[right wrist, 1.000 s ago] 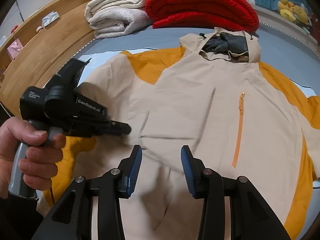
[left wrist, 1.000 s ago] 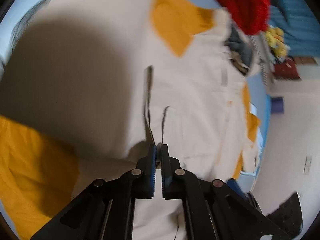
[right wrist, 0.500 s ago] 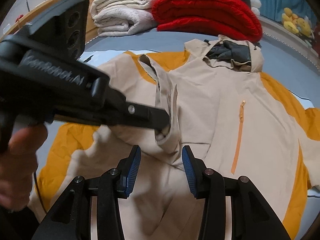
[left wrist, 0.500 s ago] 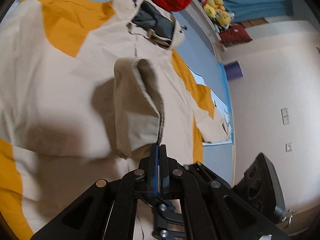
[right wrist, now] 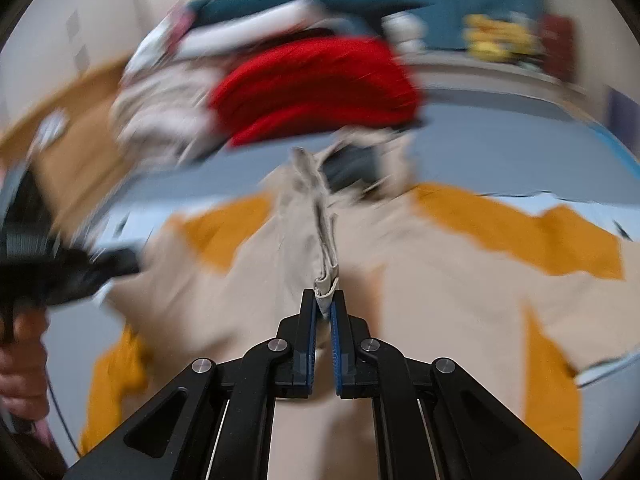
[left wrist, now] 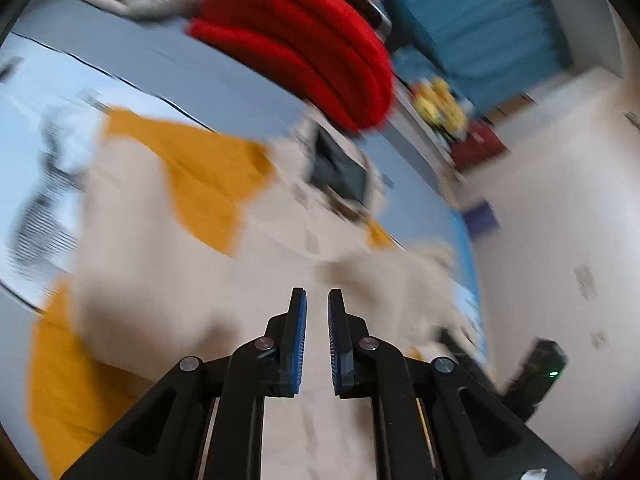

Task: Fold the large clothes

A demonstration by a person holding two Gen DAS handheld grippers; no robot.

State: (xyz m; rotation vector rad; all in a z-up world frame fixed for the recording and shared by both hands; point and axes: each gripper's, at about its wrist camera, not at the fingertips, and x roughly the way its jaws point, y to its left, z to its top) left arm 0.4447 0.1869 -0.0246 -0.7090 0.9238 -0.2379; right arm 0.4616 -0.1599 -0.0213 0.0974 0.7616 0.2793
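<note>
A beige jacket (left wrist: 192,288) with orange panels and a dark-lined hood (left wrist: 340,172) lies spread on the bed. My left gripper (left wrist: 317,300) hangs above its middle, jaws opening, with nothing between the blue pads. In the right wrist view my right gripper (right wrist: 324,304) is shut on a bunched fold (right wrist: 326,248) of the jacket (right wrist: 440,300), which rises as a ridge toward the hood. A hand (right wrist: 20,368) at the left edge holds the left gripper's black body. Both views are blurred by motion.
A folded red blanket (right wrist: 320,88) and cream blankets (right wrist: 160,116) are stacked past the hood, against a wooden headboard (right wrist: 68,152). Grey-blue sheet (right wrist: 500,152) shows around the jacket. Yellow plush toys (left wrist: 440,108) sit by a blue curtain; the floor lies beyond the bed's right edge.
The left gripper has let go of the raised beige fold and lifted away. The right gripper, open before, moved in and shut on that fold.
</note>
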